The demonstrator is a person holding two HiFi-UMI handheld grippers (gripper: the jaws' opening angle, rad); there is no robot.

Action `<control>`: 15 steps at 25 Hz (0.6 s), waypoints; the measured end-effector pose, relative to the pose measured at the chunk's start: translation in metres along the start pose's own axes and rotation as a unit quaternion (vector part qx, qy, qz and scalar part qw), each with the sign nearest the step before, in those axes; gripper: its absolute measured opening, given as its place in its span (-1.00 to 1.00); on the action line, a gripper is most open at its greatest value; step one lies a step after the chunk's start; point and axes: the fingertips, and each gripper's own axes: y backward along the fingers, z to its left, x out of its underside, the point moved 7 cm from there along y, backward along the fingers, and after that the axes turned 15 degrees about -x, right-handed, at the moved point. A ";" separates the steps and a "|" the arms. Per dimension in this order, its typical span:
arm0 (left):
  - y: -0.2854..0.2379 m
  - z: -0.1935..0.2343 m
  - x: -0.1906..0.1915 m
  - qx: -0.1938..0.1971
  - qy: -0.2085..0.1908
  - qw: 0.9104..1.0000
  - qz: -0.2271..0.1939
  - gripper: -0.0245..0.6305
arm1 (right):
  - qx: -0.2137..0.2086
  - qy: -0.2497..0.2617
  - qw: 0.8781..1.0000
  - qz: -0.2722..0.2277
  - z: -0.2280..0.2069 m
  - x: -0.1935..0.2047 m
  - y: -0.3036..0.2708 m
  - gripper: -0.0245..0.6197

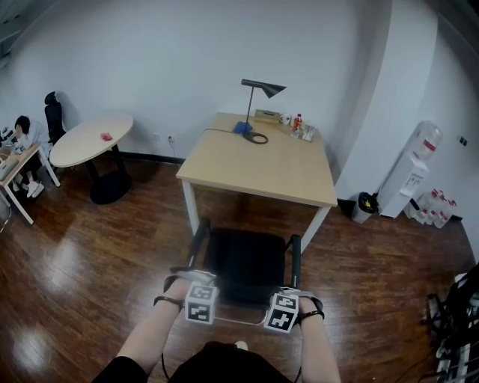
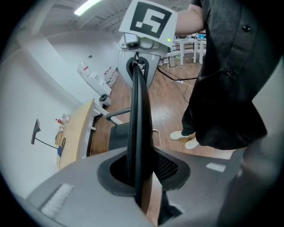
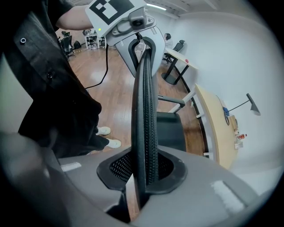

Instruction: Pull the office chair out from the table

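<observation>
Two hand-held grippers [image 1: 196, 280] [image 1: 289, 293], one desk lamp [image 1: 271, 88], one round table [image 1: 84, 143]

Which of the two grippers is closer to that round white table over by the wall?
Left. The left gripper clamps the chair backrest at the end on the round table side. The right gripper clamps the opposite end, farther from it.

Bright, even indoor light from ceiling strip [image 2: 91, 5] overhead. Pale glare patches on wood floor [image 1: 56, 262], lower left of head view. Soft shadow beneath surface [image 1: 258, 168]. Strong fisheye bending in all views; dark vignette round both gripper views. Grey bodies of left hand-held gripper [image 2: 140, 177] and right hand-held gripper [image 3: 144, 173] blurred, too near lens. Chair backrest [image 2: 137, 111] in sharper focus farther off. Far wall mildly soft.
</observation>
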 end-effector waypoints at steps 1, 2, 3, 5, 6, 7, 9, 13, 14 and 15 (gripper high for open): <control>0.002 -0.001 0.001 0.000 -0.001 1.000 0.000 -0.63 | 0.000 -0.002 1.000 0.000 0.002 -0.001 0.000 -0.67; 0.003 -0.002 0.001 0.001 -0.002 1.000 0.000 -0.63 | -0.001 -0.003 1.000 0.000 0.004 -0.002 0.000 -0.67; 0.004 -0.004 0.001 0.001 -0.002 1.000 -0.001 -0.63 | -0.002 -0.004 1.000 0.000 0.006 -0.002 0.000 -0.67; 0.006 -0.007 0.000 0.000 -0.003 1.000 -0.002 -0.63 | 0.000 -0.004 1.000 -0.001 0.010 -0.002 0.000 -0.67; 0.005 -0.008 0.000 -0.001 -0.002 1.000 -0.003 -0.63 | 0.004 -0.003 1.000 -0.002 0.011 -0.002 0.000 -0.67; 0.005 -0.008 0.000 -0.003 0.000 1.000 -0.004 -0.63 | 0.011 -0.004 1.000 -0.004 0.011 -0.002 0.000 -0.66; 0.005 -0.006 0.001 -0.009 0.007 1.000 -0.005 -0.62 | 0.031 -0.006 0.999 -0.021 0.009 -0.003 0.002 -0.62; 0.022 0.001 0.001 -0.066 0.017 0.997 -0.023 -0.46 | 0.070 -0.014 0.996 -0.056 0.011 -0.003 0.018 -0.41; 0.029 0.003 0.000 -0.083 0.026 0.996 -0.029 -0.43 | 0.079 -0.016 0.995 -0.055 0.013 -0.004 0.024 -0.40; 0.036 0.005 -0.001 -0.097 0.037 0.994 -0.034 -0.41 | 0.091 -0.018 0.994 -0.055 0.014 -0.004 0.029 -0.38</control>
